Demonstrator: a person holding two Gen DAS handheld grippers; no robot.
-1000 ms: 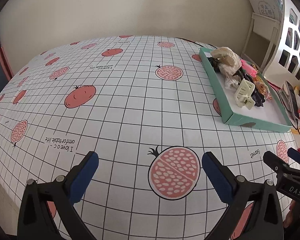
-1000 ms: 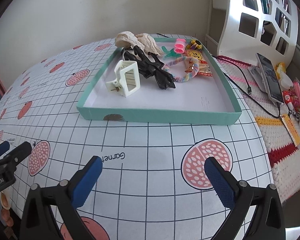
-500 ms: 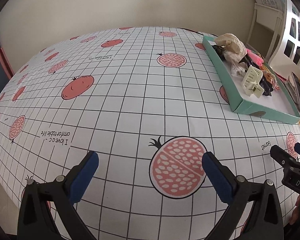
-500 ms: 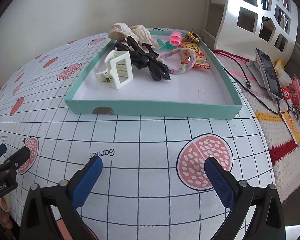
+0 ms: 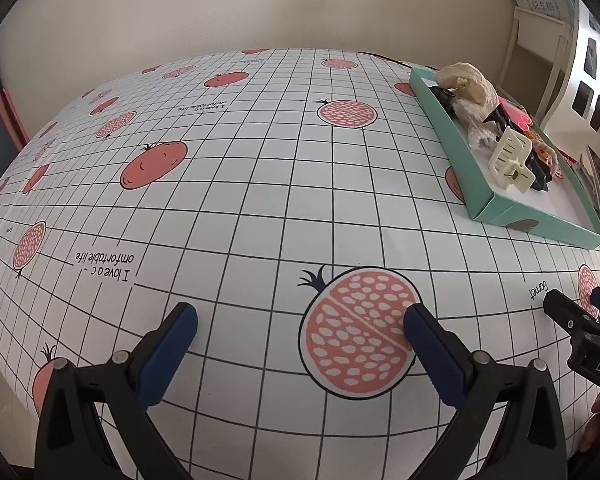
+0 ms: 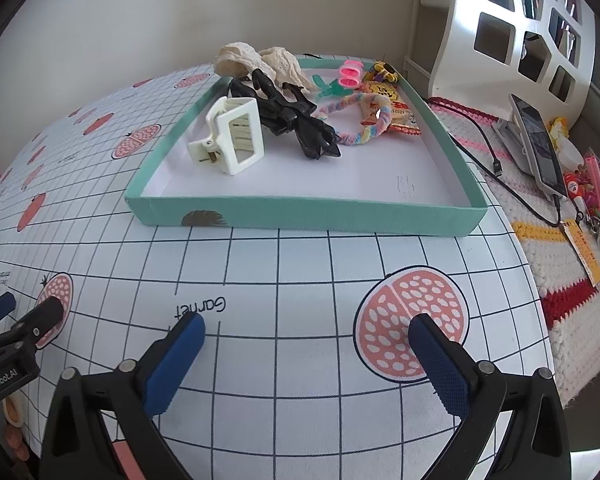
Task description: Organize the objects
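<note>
A shallow teal tray (image 6: 308, 213) (image 5: 452, 136) stands on the pomegranate-print tablecloth. Inside lie a cream claw clip (image 6: 232, 140) (image 5: 510, 160), black clips (image 6: 296, 116), a beige lace scrunchie (image 6: 256, 60) (image 5: 466, 82), a pastel twisted hair tie (image 6: 364, 120), a pink clip (image 6: 350, 74) and a snack packet (image 6: 388, 104). My right gripper (image 6: 306, 346) hovers open over the cloth in front of the tray, empty. Left of it, over bare cloth, my left gripper (image 5: 300, 334) is open and empty.
Right of the table a crocheted mat (image 6: 556, 256) carries a phone on a stand (image 6: 536, 140), a black cable (image 6: 496, 160), and small trinkets (image 6: 588, 188). A white cut-out shelf (image 6: 512, 20) stands behind. A wall borders the table's far edge.
Both grippers have shifted slightly so the tray sits closer and more centred in the right wrist view. The fingers stayed open and nothing was picked up.
</note>
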